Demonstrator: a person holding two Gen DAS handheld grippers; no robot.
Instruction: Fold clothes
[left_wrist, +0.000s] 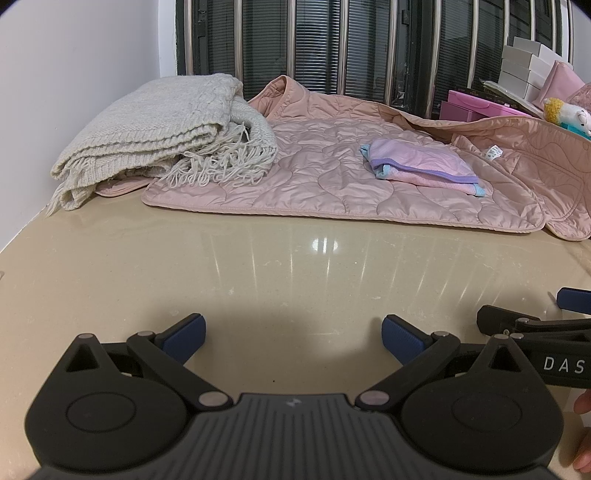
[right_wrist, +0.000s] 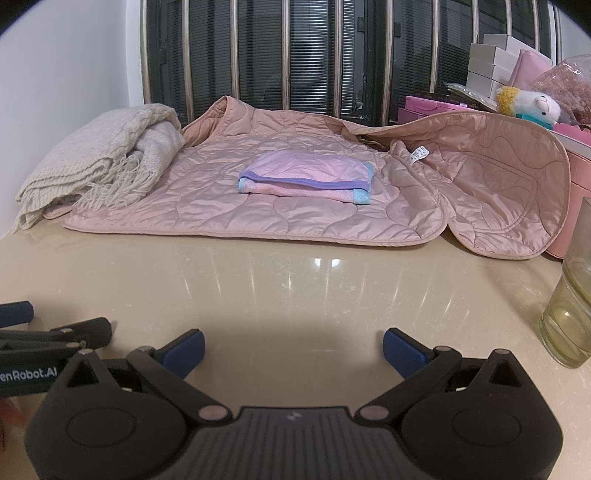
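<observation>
A pink quilted jacket (left_wrist: 325, 177) (right_wrist: 295, 206) lies spread on the far half of the beige counter (left_wrist: 258, 280), one side draped up over things at the right. On it rests a small folded pink and purple garment (left_wrist: 424, 166) (right_wrist: 306, 177). A folded cream knitted blanket (left_wrist: 159, 136) (right_wrist: 92, 158) with fringe sits at the far left, overlapping the jacket. My left gripper (left_wrist: 293, 338) hovers open over bare counter, well short of the jacket. My right gripper (right_wrist: 293, 347) is open beside it, also over bare counter. Each shows at the other view's edge.
A glass of yellowish liquid (right_wrist: 569, 310) stands at the right, close to my right gripper. Pink boxes (right_wrist: 436, 107), white boxes (right_wrist: 491, 62) and a plush toy (right_wrist: 532, 105) crowd the back right. A barred window (right_wrist: 295, 55) lies behind, a white wall (left_wrist: 74, 74) to the left.
</observation>
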